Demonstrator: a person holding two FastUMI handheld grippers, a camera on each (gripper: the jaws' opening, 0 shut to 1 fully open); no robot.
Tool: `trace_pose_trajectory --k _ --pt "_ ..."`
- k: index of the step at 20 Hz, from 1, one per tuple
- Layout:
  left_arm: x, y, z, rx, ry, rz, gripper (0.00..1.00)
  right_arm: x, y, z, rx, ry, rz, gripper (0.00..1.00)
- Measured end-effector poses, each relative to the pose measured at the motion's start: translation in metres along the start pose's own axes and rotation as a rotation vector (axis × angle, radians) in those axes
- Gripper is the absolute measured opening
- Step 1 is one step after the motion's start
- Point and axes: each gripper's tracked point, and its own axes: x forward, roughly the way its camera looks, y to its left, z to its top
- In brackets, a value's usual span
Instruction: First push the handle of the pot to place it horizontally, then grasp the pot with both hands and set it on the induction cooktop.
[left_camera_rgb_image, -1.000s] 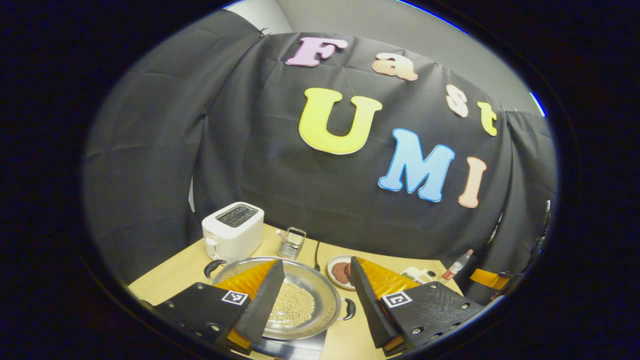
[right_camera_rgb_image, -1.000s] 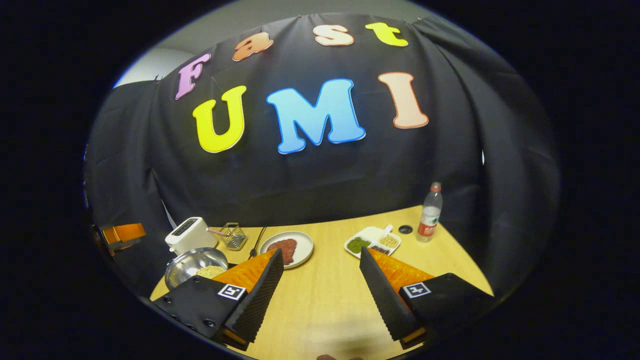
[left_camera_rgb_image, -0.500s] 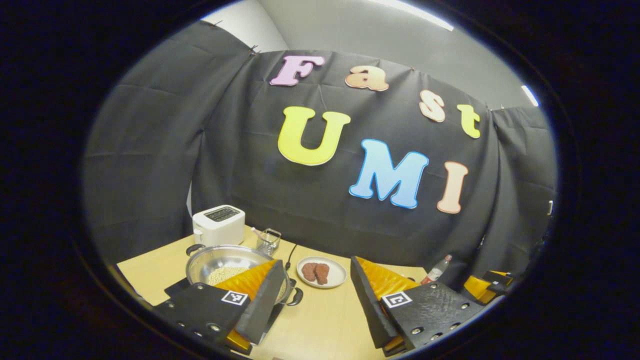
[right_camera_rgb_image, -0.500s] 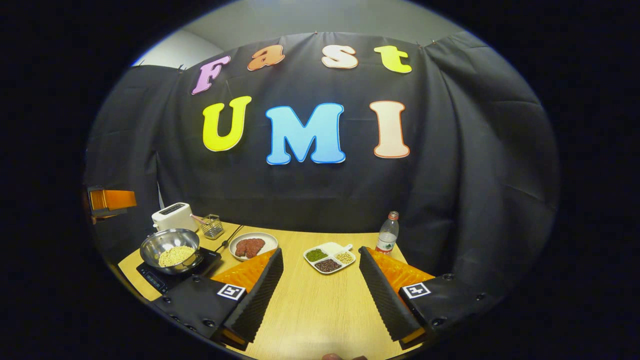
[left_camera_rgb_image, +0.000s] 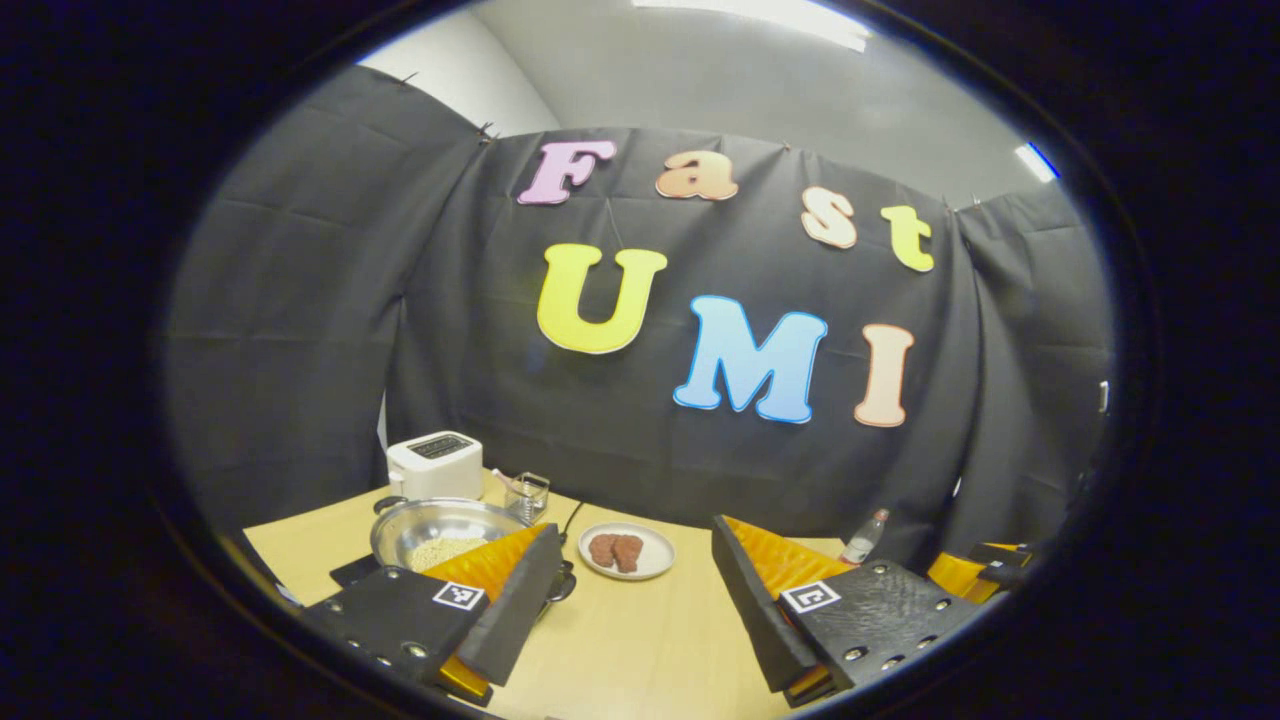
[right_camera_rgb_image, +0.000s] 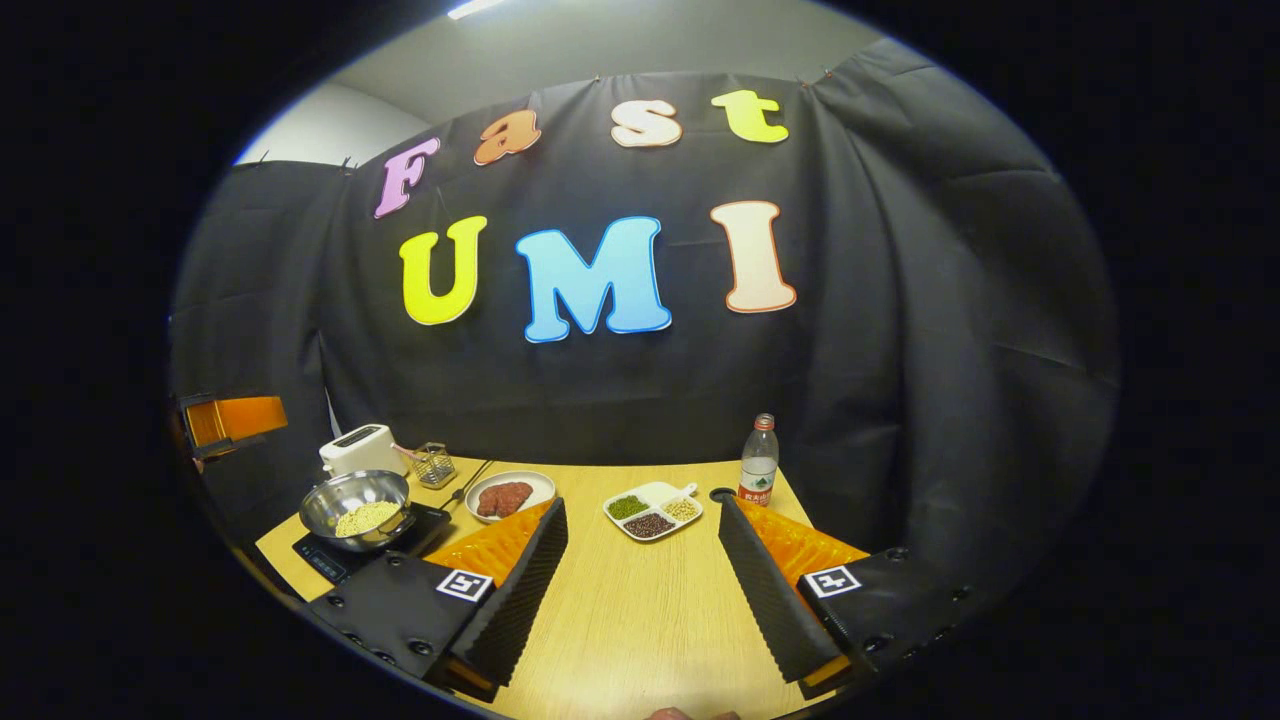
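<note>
A steel pot (right_camera_rgb_image: 357, 503) holding pale beans sits on the black induction cooktop (right_camera_rgb_image: 340, 552) at the left of the wooden table (right_camera_rgb_image: 640, 610). In the left gripper view the pot (left_camera_rgb_image: 440, 530) lies just beyond my left finger, its dark side handle (left_camera_rgb_image: 563, 582) pointing right. My left gripper (left_camera_rgb_image: 632, 600) is open above the table with nothing between its fingers. My right gripper (right_camera_rgb_image: 640, 590) is open too, over bare wood well right of the pot. The left gripper (right_camera_rgb_image: 232, 422) also appears at the far left of the right gripper view.
A white toaster (right_camera_rgb_image: 360, 450) and a wire basket (right_camera_rgb_image: 433, 464) stand behind the cooktop. A plate of red meat (right_camera_rgb_image: 508, 494), a divided dish of beans (right_camera_rgb_image: 652, 510) and a water bottle (right_camera_rgb_image: 759, 461) line the table's back. The cooktop cord (left_camera_rgb_image: 575, 514) runs back.
Both grippers have drawn back and up from the pot, which now looks smaller and farther off. The pot stays on the cooktop. Both stay open.
</note>
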Motion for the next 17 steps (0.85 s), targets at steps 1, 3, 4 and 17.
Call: trace_pose_trajectory --k 1,3,4,17 --pt "-0.003 -0.003 0.005 0.011 -0.010 -0.006 0.87 -0.004 -0.001 0.004 0.005 -0.012 -0.007 0.97" --pt "-0.009 -0.003 0.015 0.024 -0.023 -0.012 0.92 -0.012 -0.003 0.013 0.010 -0.040 -0.027 0.97" --pt "-0.014 -0.005 0.019 0.029 -0.032 -0.018 0.87 -0.017 -0.003 0.020 0.011 -0.058 -0.037 0.97" --pt "-0.088 0.060 0.014 0.122 -0.073 0.000 0.87 -0.104 0.023 -0.002 0.019 -0.077 -0.204 0.97"
